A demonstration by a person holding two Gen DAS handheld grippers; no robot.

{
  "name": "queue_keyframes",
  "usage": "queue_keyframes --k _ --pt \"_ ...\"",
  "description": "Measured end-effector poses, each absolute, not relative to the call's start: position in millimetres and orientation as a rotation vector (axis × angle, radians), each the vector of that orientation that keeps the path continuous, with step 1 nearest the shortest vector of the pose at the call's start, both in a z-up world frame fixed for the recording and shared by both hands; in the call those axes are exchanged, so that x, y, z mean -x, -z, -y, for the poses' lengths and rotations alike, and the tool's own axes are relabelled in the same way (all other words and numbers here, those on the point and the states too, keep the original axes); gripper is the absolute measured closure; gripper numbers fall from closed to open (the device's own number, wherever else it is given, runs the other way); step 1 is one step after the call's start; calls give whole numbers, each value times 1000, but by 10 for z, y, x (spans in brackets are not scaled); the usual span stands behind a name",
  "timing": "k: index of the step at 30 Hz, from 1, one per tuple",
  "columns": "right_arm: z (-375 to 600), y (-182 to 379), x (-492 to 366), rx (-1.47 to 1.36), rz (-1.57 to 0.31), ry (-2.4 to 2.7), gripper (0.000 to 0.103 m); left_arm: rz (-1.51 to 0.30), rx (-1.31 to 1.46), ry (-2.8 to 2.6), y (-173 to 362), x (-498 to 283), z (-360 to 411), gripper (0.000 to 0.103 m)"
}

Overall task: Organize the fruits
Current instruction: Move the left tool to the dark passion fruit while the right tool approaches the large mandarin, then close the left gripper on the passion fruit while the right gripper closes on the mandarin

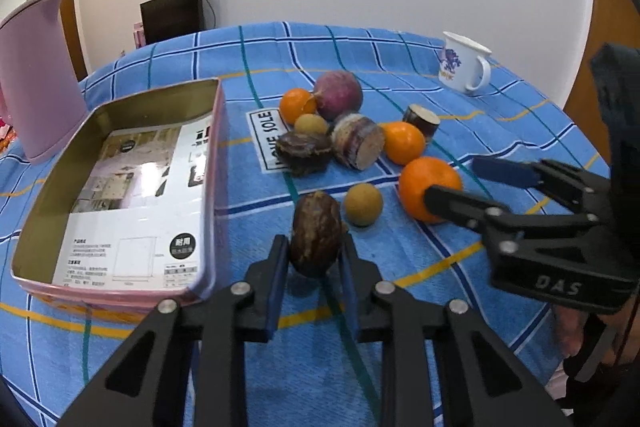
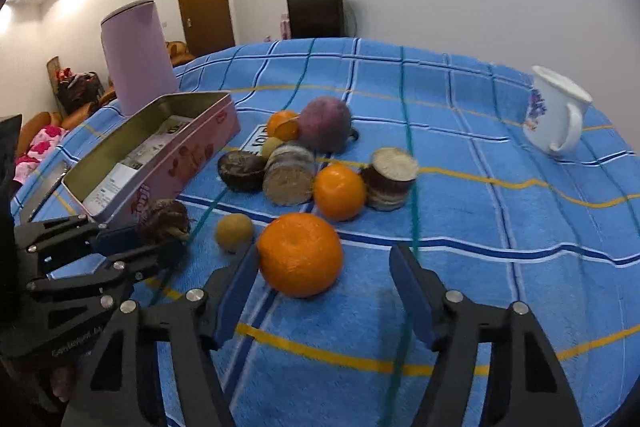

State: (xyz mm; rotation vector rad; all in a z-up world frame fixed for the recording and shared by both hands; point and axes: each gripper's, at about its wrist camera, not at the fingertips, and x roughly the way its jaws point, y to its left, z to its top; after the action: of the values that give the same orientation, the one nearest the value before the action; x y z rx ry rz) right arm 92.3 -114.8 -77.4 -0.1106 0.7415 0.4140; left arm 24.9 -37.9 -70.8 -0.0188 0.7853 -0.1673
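Note:
My left gripper [image 1: 316,247] is shut on a brown wrinkled passion fruit [image 1: 316,239], next to the open pink tin box [image 1: 120,267]; it also shows in the right wrist view [image 2: 164,219]. My right gripper [image 2: 324,267] is open, its fingers on either side of a large orange [image 2: 300,255] on the blue cloth; the left finger touches it. The same orange [image 1: 424,183] and right gripper [image 1: 460,179] show in the left wrist view. A pile of fruits lies behind: oranges [image 1: 404,143], a purple round fruit [image 1: 338,95], sugarcane pieces [image 1: 360,143], longans [image 1: 364,205].
A pink kettle [image 1: 36,79] stands behind the tin at the left. A white enamel mug [image 1: 464,63] stands at the far right of the blue checked tablecloth [image 1: 440,267]. The tin holds a printed paper sheet [image 1: 132,203].

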Motion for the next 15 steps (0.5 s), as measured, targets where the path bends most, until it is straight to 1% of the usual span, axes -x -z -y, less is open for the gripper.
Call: queue_keyframes --k 3,4,9,15 --pt "1080 822 -957 95 -775 -464 50 -785 19 176 701 -255 384 77" --pt "1028 860 -963 114 -790 -469 52 -785 20 179 697 -258 384 77" --pt "1022 865 -948 114 -783 -476 54 -768 40 185 670 -248 359 77" --pt "1069 796 -890 90 -728 -469 54 -711 34 171 582 -193 331 77"
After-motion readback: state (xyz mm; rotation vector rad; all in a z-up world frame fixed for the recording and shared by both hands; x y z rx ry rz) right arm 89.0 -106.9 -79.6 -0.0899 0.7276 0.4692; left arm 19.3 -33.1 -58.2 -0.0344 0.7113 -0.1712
